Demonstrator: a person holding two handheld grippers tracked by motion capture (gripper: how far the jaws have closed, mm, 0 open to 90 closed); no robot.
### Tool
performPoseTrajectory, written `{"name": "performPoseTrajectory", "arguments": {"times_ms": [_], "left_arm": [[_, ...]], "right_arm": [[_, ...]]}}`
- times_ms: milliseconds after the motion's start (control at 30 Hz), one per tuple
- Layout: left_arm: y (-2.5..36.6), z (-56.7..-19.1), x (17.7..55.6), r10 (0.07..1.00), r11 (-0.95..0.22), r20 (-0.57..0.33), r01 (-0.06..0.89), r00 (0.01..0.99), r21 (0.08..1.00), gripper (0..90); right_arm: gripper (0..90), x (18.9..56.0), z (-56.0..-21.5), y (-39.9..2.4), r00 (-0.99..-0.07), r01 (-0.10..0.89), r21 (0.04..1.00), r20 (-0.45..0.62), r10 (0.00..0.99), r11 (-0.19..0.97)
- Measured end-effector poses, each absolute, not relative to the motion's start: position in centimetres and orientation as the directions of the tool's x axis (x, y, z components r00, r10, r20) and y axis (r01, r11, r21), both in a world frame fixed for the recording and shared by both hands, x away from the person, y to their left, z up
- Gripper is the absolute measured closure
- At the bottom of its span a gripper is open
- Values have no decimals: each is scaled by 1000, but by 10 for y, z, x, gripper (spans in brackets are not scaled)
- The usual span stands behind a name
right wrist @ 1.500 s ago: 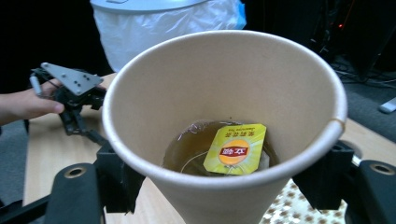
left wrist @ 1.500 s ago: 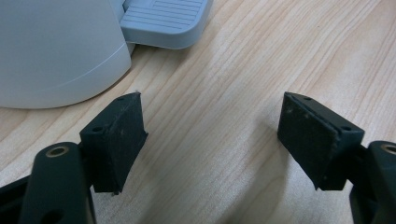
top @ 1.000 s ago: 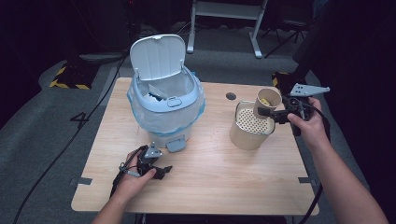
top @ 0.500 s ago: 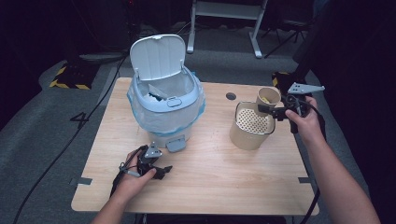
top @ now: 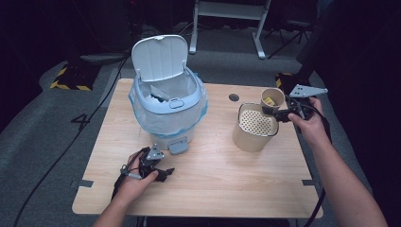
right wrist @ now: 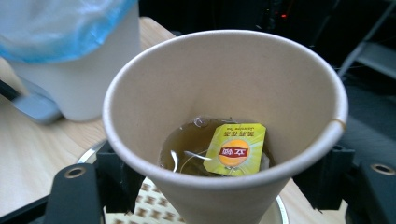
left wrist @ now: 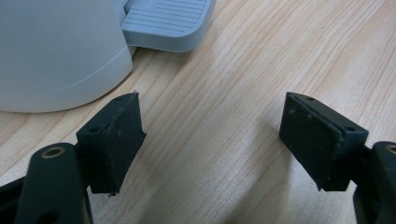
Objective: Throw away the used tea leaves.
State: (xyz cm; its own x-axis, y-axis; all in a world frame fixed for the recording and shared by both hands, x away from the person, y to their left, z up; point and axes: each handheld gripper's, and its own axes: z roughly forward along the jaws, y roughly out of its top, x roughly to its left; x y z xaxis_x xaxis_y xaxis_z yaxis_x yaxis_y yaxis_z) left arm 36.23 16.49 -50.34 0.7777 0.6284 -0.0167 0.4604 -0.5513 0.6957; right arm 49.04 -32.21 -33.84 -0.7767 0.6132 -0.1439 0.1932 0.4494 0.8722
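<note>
High view: a wooden table (top: 213,179) is standing on grey carpet in a dark room, bearing an open-lidded bin (top: 168,106) and a strainer pot (top: 255,126). The right gripper (top: 275,112) is clamping a paper cup (top: 273,99) above the pot.

Left gripper view: the left gripper (left wrist: 212,135) is resting with jaws apart beside the bin's pedal (left wrist: 168,21).

Right gripper view: tea and a yellow teabag tag (right wrist: 235,149) are sitting inside the cup.

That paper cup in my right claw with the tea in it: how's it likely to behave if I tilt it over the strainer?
The paper cup looks thin-walled, so the right claw squeezing harder would probably dent it. Only a shallow pool of tea with a tea bag sits at the bottom, so it is likely light. The bag may slide out suddenly once tipped over the strainer container.
</note>
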Motion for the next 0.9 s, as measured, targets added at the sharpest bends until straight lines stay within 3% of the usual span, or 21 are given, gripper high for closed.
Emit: {"name": "performPoseTrajectory", "arguments": {"times_ms": [400,600,833,900], "left_arm": [[165,-503,362,629,-551,-17,461,777,696,218],[165,-503,362,629,-551,-17,461,777,696,218],[165,-503,362,629,-551,-16,460,778,696,218],[165,-503,362,629,-551,-16,460,778,696,218]], "right_arm": [[279,485,-336,-312,-719,61,736,-436,541,674],[279,475,-338,-299,-631,-32,525,-670,390,850],[281,472,-341,-292,-569,-79,380,-776,272,922],[281,469,-343,-288,-516,-109,260,-840,169,960]]}}
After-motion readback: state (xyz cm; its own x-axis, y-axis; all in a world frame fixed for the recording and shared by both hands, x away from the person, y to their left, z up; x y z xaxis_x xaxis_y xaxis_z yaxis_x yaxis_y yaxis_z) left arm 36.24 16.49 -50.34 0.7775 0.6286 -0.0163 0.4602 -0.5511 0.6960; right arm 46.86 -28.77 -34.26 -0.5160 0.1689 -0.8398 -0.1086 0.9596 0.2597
